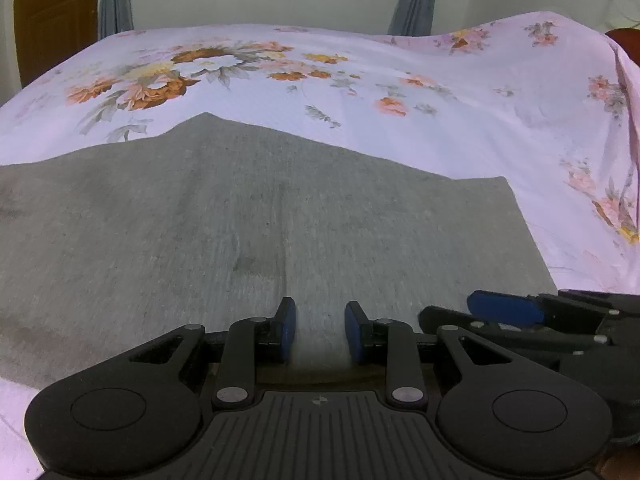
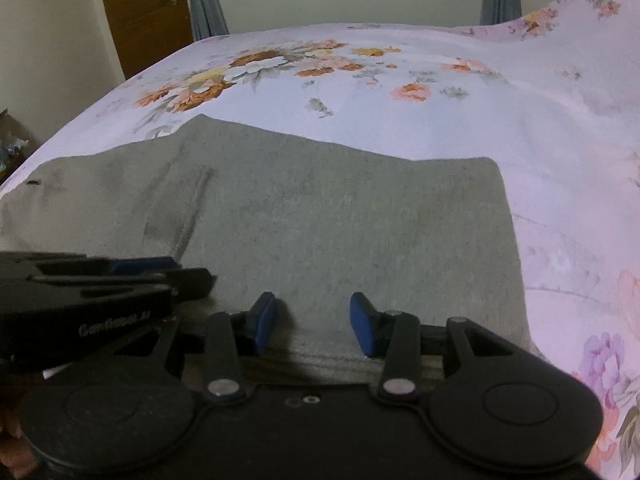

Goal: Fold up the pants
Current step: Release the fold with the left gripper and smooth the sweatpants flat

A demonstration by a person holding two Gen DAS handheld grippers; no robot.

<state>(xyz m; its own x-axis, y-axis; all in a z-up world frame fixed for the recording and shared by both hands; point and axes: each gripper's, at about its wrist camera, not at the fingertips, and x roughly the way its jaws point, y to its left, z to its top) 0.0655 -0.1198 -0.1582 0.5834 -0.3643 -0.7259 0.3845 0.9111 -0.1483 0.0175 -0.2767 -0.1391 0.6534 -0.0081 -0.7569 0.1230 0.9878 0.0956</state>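
Observation:
Grey pants (image 1: 248, 216) lie flat on a floral bedsheet, with a crotch peak at the far edge and a straight edge on the right; they also show in the right wrist view (image 2: 320, 216). My left gripper (image 1: 320, 330) is open and empty, low over the near edge of the pants. My right gripper (image 2: 313, 326) is open and empty, low over the near edge close to the right corner. The two grippers are side by side: the right one shows in the left wrist view (image 1: 532, 312), the left one in the right wrist view (image 2: 104, 284).
The pink floral bedsheet (image 1: 400, 136) covers the bed and rises into a hump at the far right (image 2: 580, 24). A brown wooden door (image 2: 140, 12) and grey curtains (image 1: 414, 4) stand beyond the bed.

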